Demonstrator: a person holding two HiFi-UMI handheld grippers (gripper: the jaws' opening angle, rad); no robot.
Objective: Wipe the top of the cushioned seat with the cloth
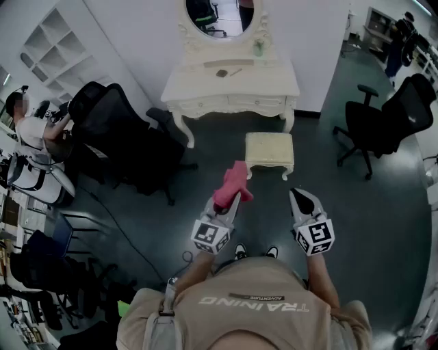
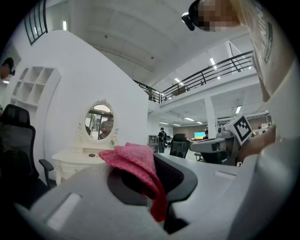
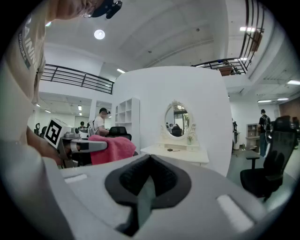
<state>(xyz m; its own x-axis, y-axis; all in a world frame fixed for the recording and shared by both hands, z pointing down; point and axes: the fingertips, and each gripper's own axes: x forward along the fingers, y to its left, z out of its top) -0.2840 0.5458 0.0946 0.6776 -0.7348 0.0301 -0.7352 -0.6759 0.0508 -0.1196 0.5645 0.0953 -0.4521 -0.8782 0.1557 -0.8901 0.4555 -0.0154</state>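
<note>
A cream cushioned stool (image 1: 269, 152) stands on the dark floor ahead of me, in front of a white dressing table (image 1: 230, 87). My left gripper (image 1: 231, 198) is shut on a pink cloth (image 1: 232, 184), which bunches over its tips and hangs short of the stool's near-left corner. In the left gripper view the pink cloth (image 2: 137, 169) drapes over the closed jaws. My right gripper (image 1: 301, 199) is held level beside the left one, jaws together with nothing in them. The right gripper view shows the pink cloth (image 3: 109, 148) at left and the dressing table (image 3: 176, 153) beyond.
Black office chairs stand to the left (image 1: 116, 133) and right (image 1: 390, 123) of the stool. An oval mirror (image 1: 219, 17) tops the dressing table. A person (image 1: 31, 130) sits at the far left by white shelves (image 1: 58, 55). Another person (image 1: 399, 44) stands far right.
</note>
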